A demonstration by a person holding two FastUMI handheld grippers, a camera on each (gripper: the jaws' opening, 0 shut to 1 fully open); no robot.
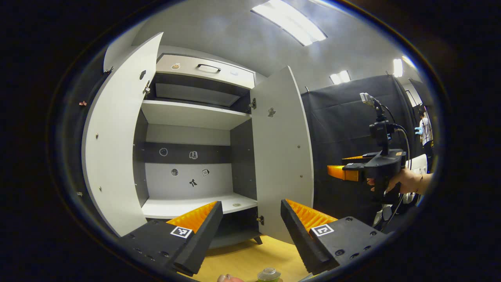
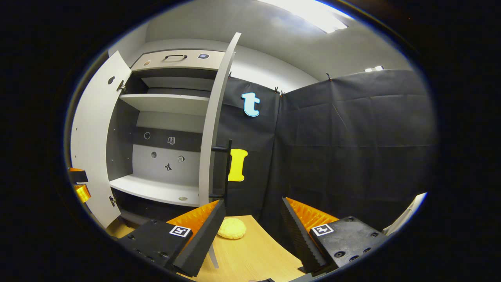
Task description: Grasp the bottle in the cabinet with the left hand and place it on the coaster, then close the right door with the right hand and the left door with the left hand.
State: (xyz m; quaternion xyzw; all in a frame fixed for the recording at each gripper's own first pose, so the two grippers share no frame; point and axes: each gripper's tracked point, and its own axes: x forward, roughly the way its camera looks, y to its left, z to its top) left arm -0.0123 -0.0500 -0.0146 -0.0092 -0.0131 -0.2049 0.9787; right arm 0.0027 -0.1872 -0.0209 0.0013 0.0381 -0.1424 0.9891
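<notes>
Cabinet (image 1: 195, 117): both doors are seen wide open; the shelves are seen bare of any bottle.

Bottle (image 1: 268, 275): a capped top is seen at the very bottom of the left gripper view, on the wooden table (image 1: 254, 258), near and below the left gripper (image 1: 250, 213). The coaster cannot be made out beneath it; placement is judged done.

Left gripper: jaws are spread wide and nothing is held.

Right gripper (image 2: 252, 211): jaws are spread wide and nothing is held. It is held level in a hand (image 1: 407, 181) to the right of the right door (image 1: 282, 156).

Right door: its outer face is turned toward the right gripper, its long axis upright, its free edge (image 2: 213, 117) just left of the jaws. The right gripper is judged nearer, so a leftward push is expected next.

A yellow round object (image 2: 231, 228) lies on the table.
</notes>
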